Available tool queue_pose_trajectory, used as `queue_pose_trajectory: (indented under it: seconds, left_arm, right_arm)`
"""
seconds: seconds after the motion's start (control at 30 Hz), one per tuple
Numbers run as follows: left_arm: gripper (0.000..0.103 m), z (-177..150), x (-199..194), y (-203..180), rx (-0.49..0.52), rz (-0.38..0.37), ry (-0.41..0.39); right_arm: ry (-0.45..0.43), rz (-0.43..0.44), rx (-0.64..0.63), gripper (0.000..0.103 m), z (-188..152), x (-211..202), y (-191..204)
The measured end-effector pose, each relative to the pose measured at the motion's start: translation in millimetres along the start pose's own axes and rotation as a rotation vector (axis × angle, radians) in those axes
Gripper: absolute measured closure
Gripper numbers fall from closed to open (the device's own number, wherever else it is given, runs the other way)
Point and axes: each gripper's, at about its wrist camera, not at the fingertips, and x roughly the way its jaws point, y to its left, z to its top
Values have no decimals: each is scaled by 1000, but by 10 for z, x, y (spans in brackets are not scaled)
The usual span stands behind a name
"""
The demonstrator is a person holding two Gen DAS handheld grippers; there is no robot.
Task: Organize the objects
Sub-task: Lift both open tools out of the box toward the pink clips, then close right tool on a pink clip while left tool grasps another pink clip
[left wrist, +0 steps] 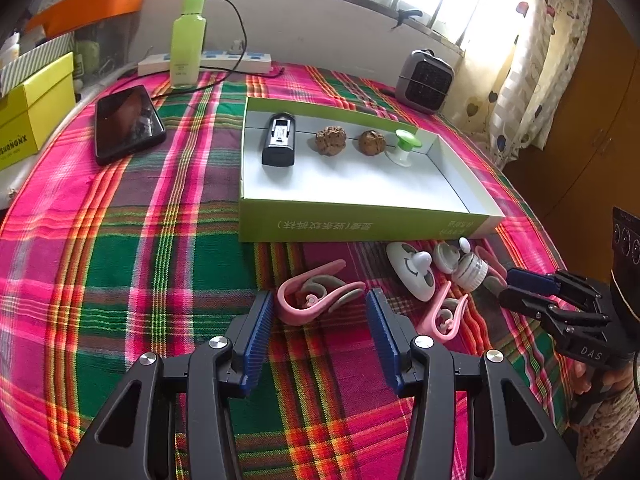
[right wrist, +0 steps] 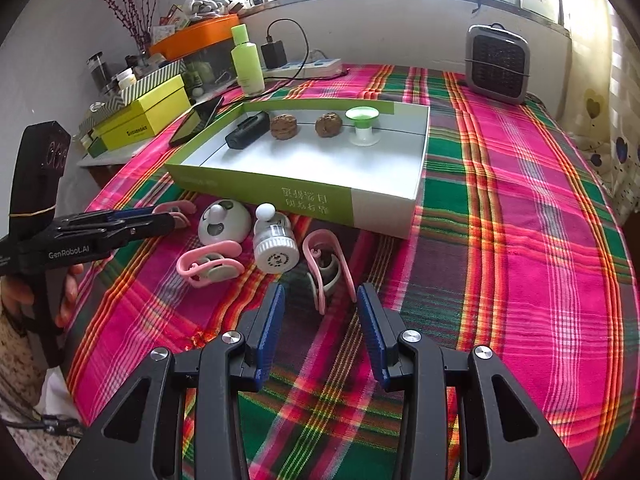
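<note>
A green-walled white tray (left wrist: 360, 224) (right wrist: 384, 204) holds a black device (left wrist: 279, 140) (right wrist: 247, 129), two brown walnuts (left wrist: 330, 141) (left wrist: 372, 142) and a green-topped white cup (left wrist: 404, 147) (right wrist: 363, 124). In front of it on the cloth lie three pink clips (left wrist: 316, 294) (left wrist: 442, 316) (right wrist: 326, 266), a white round gadget (left wrist: 412, 270) (right wrist: 224, 224) and a small white jar (left wrist: 470, 266) (right wrist: 276, 246). My left gripper (left wrist: 320, 312) is open just before one pink clip. My right gripper (right wrist: 320, 300) is open with another pink clip at its fingertips.
A black phone (left wrist: 126, 122), a green bottle (left wrist: 188, 40) (right wrist: 246, 60), a power strip (left wrist: 208, 62) and a grey heater (left wrist: 426, 80) (right wrist: 498, 64) stand further back. Yellow boxes (left wrist: 36, 108) (right wrist: 148, 114) sit to the left of the plaid cloth.
</note>
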Motion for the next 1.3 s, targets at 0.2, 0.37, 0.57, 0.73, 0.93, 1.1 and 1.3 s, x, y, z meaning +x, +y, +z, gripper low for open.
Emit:
queue_pose_trajectory:
  seconds: [0.2, 0.37, 0.57, 0.73, 0.93, 1.1, 1.3]
  left_arm:
    - [57, -25, 0, -71, 28, -9, 9]
    - [57, 5, 26, -39, 37, 25, 8]
    - [57, 48, 72, -57, 80, 48, 13]
    - [56, 89, 112, -81, 107, 61, 19]
    - [56, 112, 141, -86, 126, 66, 15]
    - [56, 130, 162, -97, 134, 77, 10]
    - [56, 131, 175, -122, 140, 94, 10]
  right_arm:
    - [3, -58, 5, 64, 42, 55, -31]
    - [19, -72, -8, 63, 52, 107, -33]
    - [26, -76, -15, 58, 84, 163, -24]
    - [31, -82, -28, 57, 115, 196, -10]
    - [37, -101, -42, 57, 150, 233, 7]
    - [41, -125, -60, 57, 173, 263, 39]
    - [41, -132, -53, 57, 185, 269, 28]
